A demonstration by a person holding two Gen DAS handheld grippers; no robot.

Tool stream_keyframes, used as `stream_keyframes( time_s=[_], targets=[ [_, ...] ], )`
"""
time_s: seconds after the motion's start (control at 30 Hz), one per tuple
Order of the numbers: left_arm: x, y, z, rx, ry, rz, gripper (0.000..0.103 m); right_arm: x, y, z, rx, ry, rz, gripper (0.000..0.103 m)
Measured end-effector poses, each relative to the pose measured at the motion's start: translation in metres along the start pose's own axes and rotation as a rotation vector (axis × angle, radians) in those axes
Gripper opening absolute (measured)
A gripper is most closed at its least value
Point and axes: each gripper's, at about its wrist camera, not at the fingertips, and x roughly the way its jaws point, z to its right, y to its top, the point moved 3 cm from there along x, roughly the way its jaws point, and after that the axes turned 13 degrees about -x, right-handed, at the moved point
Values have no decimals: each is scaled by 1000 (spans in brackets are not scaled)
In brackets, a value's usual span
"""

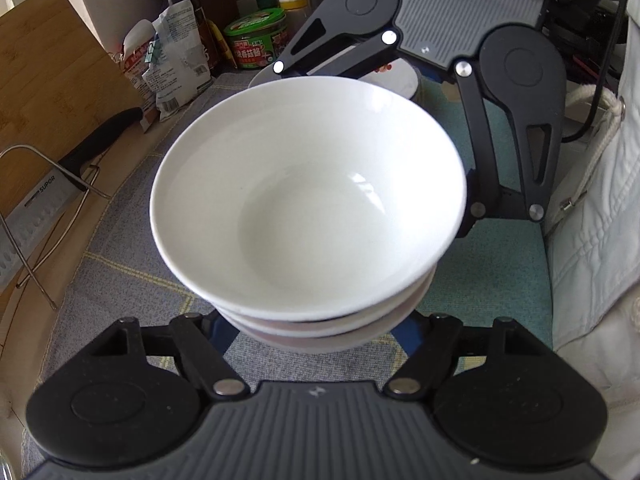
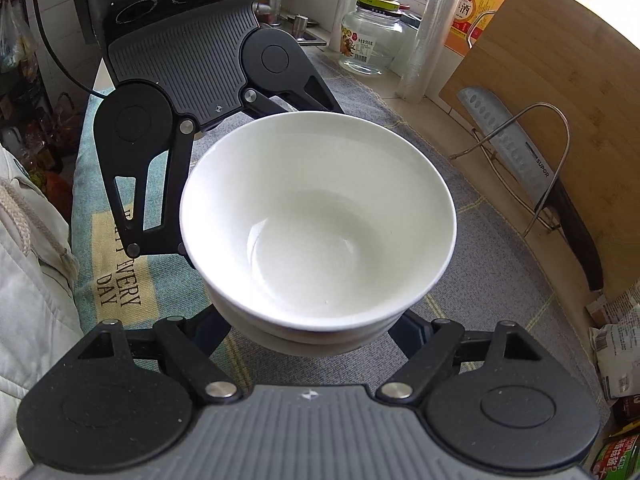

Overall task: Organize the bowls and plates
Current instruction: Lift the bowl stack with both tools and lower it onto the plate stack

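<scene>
- From my left wrist: my left claw (image 1: 312,338) was clamped on the stack of bowls (image 1: 308,200), its blue pads (image 1: 223,334) pressed to either side of the lower bowls, low in the picture.
- The stack was white and empty, three bowls nested as far as I could count, and it filled the middle of the view above a grey checked cloth (image 1: 120,248).
- My right claw (image 1: 378,136) reached in from the far side of the stack; its fingertips were hidden behind the top rim.
- A white plate (image 1: 396,76) with a small red mark lay beyond the stack, under that claw.
- To the left a knife (image 1: 36,216) leaned in a wire rack (image 1: 60,168) against a wooden board (image 1: 48,80); a packet (image 1: 176,68) and a green tin (image 1: 256,40) stood further back.
- A pale jacket (image 1: 592,208) filled the right edge.
- From my right wrist: my right claw was clamped on the same stack, its pads against both sides of the bottom bowl.
- My left claw faced me across the stack, with one arm touching the top bowl's rim.
- A printed towel (image 2: 116,276) lay at the left, and a glass jar (image 2: 370,40) stood behind.
</scene>
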Motion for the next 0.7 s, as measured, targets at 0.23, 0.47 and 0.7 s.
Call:
stream_keyframes(
  time_s=[0.23, 0.47, 0.7],
  targets=[
    [10, 24, 20, 48, 4, 2, 77, -26, -20, 4, 27, -40, 4, 88],
    [26, 58, 34, 117, -14, 17, 77, -50, -45, 12, 70, -101, -10, 88],
    [49, 98, 42, 199, -46, 43, 77, -70, -76, 32, 131, -172, -42, 87]
  ],
)
